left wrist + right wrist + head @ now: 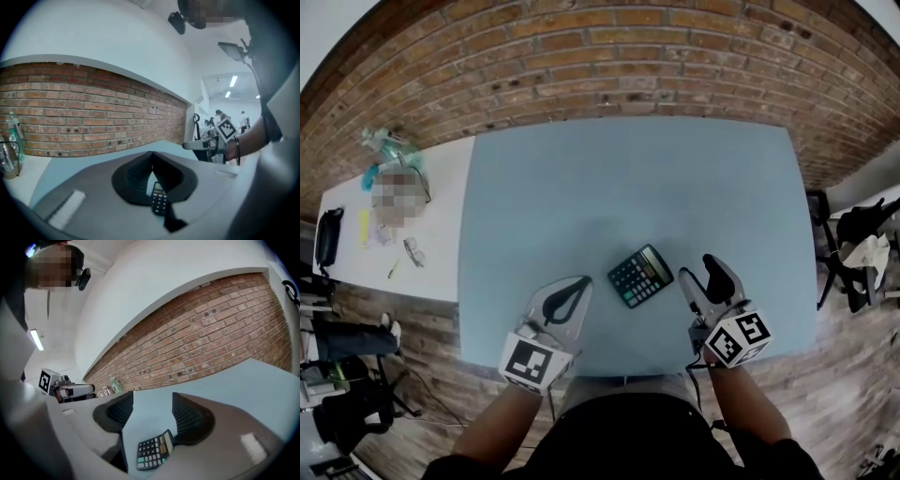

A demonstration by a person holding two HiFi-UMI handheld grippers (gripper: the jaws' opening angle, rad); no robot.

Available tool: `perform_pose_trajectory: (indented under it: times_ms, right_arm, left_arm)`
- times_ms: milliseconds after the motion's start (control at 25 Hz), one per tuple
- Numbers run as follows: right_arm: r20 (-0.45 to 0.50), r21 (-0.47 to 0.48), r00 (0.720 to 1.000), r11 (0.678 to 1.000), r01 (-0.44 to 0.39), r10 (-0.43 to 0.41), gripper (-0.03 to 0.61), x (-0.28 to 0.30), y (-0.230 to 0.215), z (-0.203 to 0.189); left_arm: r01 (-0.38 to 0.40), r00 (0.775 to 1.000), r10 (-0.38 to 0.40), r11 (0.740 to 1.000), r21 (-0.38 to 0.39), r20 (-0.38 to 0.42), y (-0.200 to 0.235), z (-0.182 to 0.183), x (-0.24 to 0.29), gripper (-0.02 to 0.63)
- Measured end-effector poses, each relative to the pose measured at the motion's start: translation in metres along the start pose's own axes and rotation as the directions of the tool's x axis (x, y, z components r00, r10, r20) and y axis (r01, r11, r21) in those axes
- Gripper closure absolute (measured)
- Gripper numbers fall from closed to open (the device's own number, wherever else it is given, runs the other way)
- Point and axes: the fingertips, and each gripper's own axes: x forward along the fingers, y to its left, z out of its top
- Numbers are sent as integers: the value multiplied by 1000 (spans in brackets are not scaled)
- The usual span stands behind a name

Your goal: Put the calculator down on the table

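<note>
A black calculator (640,276) lies flat on the light blue table (628,178), near its front edge and between my two grippers. It touches neither gripper. My left gripper (583,282) hovers just left of it, its tips meeting and nothing held. In the left gripper view the left gripper (151,154) shows closed tips, with the calculator (159,202) visible through the loop beneath them. My right gripper (698,272) hangs to the calculator's right with its jaws apart. The right gripper view shows the right gripper (153,400) empty, with the calculator (152,453) on the table below it.
A white side table (441,262) stands to the left with a bottle (389,145) and small items. A brick wall (609,56) runs behind the blue table. Black chairs (853,234) stand at the right. A black bag and stands (347,403) sit on the floor at lower left.
</note>
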Motion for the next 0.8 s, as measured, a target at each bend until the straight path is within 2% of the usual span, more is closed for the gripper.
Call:
perform_pose_trajectory:
  times_ms: [160,280,440,600,800]
  right_arm:
    - [23,-45,1000,999,-4,5,366,-6,10,14]
    - [28,-57,999,998,-30,32,476,-6,19,21]
    - [40,-79,998,996,-37,40,495,-8,26,28]
    - [54,-97,998,995,-39,44,530,-8,30,35]
    - [73,-122,997,992,-31,40,564,-8,34,41]
  left_arm:
    - [-7,1000,7,1000,19,-2,5,0,-13,611]
    - [-15,1000,15,999,48,-6,12,-4,-22,611]
    - [-25,1000,24,999,33,8,14,8,-28,611]
    - [-36,999,34,998,60,32,22,15,-32,611]
    - [-35,999,34,998,52,24,25,14,-37,611]
